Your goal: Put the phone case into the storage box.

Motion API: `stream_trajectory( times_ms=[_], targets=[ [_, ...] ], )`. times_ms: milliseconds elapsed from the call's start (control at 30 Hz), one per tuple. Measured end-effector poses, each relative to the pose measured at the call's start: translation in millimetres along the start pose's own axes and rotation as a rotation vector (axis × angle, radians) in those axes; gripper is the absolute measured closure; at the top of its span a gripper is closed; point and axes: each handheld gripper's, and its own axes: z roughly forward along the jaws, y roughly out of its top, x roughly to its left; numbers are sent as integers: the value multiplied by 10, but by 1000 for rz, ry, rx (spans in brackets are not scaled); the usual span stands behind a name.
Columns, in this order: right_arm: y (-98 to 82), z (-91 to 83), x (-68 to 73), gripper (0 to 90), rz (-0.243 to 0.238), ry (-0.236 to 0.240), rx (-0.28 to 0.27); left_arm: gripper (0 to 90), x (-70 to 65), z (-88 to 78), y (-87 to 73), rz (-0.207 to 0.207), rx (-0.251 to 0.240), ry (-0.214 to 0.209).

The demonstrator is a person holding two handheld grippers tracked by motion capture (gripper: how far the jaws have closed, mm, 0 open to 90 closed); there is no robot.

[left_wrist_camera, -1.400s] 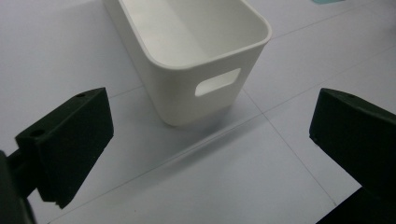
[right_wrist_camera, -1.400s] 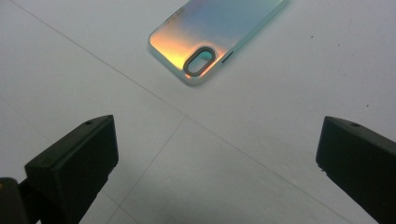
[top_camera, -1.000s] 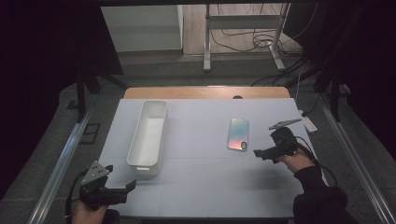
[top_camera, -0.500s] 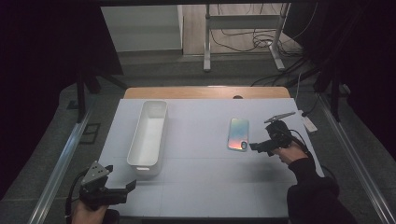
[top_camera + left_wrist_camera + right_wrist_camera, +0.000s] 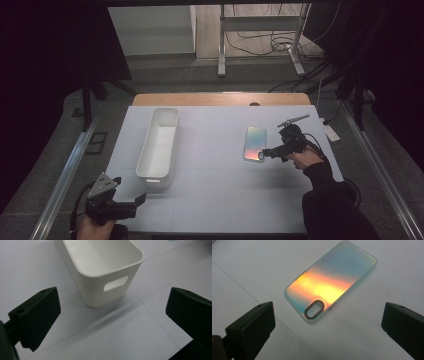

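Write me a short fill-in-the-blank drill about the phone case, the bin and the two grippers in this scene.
1. The right gripper points its jaws at the iridescent phone ____, which lies flat on the table.
2. The jaws of the left gripper stand ____, with nothing between them.
3. The white bin has nothing inside it, so it is ____.
4. The oval camera cutout sits at the end of the phone case ____ to the right gripper.

Missing words: case; open; empty; nearest
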Motion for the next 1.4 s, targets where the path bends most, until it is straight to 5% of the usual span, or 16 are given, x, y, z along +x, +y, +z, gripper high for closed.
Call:
stream_trajectory(
  times_ms=[333,733,1400],
  targets=[
    [113,105,-17,0,-44,12,-1,3,-1,2,2,2,3,-1],
    [326,240,-7,0,-79,-26,10,4,1,4,3,3,5,-4],
    [570,436,-43,0,-51,-29,38,4,6,5,3,3,6,-9]
  ],
)
